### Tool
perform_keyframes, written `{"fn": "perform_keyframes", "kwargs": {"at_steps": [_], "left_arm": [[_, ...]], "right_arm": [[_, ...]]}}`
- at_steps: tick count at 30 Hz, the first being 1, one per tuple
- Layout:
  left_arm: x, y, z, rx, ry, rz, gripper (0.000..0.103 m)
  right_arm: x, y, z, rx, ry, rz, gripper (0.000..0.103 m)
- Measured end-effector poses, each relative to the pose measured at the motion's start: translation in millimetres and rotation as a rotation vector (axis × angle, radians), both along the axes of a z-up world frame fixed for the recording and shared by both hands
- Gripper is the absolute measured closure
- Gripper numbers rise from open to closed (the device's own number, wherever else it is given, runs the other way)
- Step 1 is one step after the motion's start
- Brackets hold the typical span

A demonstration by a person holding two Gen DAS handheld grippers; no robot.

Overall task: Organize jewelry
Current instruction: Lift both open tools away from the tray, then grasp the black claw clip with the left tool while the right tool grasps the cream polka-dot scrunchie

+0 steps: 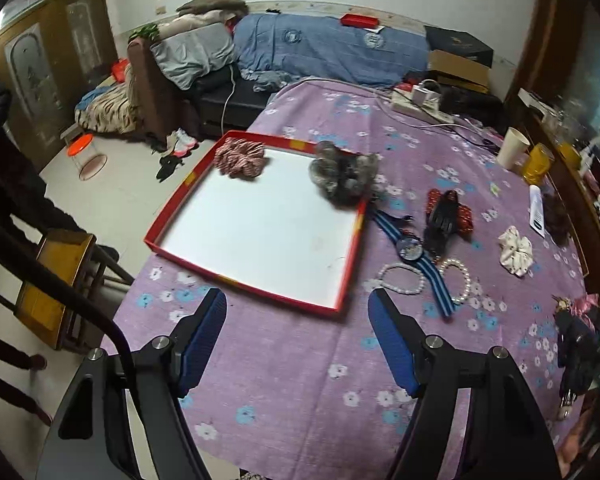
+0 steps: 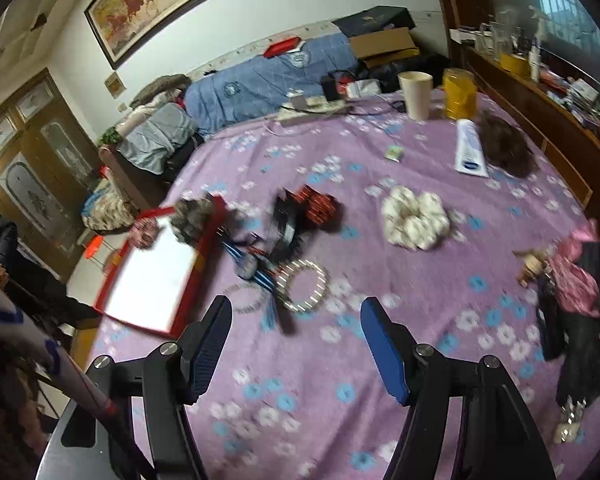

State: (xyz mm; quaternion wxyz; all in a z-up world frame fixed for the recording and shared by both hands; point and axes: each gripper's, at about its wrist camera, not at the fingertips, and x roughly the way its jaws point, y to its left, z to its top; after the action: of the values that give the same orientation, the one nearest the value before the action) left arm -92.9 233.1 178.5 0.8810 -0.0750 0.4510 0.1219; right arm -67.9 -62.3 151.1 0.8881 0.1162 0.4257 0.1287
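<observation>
- The red tray (image 1: 162, 236), white inside, lay on the purple floral surface (image 1: 300, 380), probably as the collecting place for the pieces: two scrunchies were at its far end, a pink patterned one (image 1: 239, 157) inside the far corner and a grey fluffy one (image 1: 342, 176) draped over the far right rim.
- Just right of the tray, still loose on the cloth, lay two pearl bracelets (image 1: 403, 279), one blue-striped watch (image 1: 411, 249) between them, and one black claw clip (image 1: 444, 216) over a red patterned piece.
- Farther right of the tray sat one white scrunchie (image 1: 516, 251), well apart from the rest.
- The left gripper (image 1: 298, 314) hovered at the tray's near edge, jaws wide and holding nothing.
- The right gripper (image 2: 296, 318) hung near the bracelets, jaws likewise wide and empty, seemingly ready for a pick; that view was motion-blurred.
- By my judgement, two pieces were sorted and about six remained.
</observation>
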Motion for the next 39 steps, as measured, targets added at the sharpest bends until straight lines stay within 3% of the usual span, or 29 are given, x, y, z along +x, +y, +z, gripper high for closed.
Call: {"fn": "perform_keyframes", "kwargs": {"at_steps": [5, 11, 17, 19, 22, 24, 28, 31, 33, 39], "left_arm": [[5, -16, -20, -0.045, 0.036, -0.021, 0.031], [14, -44, -54, -0.094, 0.103, -0.115, 0.031], [47, -63, -74, -0.110, 0.113, -0.223, 0.031], [63, -68, -82, -0.105, 0.119, -0.258, 0.038], [89, -72, -91, -0.117, 0.142, -0.296, 0.050], [111, -72, -97, -0.136, 0.173, -0.307, 0.052], [146, -76, -95, -0.168, 0.166, -0.331, 0.053], [174, -86, -96, -0.185, 0.159, -0.368, 0.045], [192, -94, -100, -0.187, 0.162, -0.396, 0.040], [232, -118, -123, -0.174, 0.192, -0.477, 0.040]], "right_arm": [[-17, -33, -17, -0.022, 0.029, -0.054, 0.032], [-28, -60, -43, -0.040, 0.096, -0.103, 0.032], [-20, -64, -65, -0.048, 0.154, -0.127, 0.032], [-16, -63, -69, -0.065, 0.165, -0.134, 0.032], [-5, -62, -74, -0.081, 0.187, -0.140, 0.032], [2, -59, -75, -0.091, 0.191, -0.141, 0.032], [19, -51, -79, -0.082, 0.202, -0.136, 0.032], [36, -49, -83, -0.069, 0.202, -0.137, 0.032], [49, -49, -83, -0.062, 0.198, -0.147, 0.032], [104, -58, -79, -0.100, 0.155, -0.189, 0.032]]}}
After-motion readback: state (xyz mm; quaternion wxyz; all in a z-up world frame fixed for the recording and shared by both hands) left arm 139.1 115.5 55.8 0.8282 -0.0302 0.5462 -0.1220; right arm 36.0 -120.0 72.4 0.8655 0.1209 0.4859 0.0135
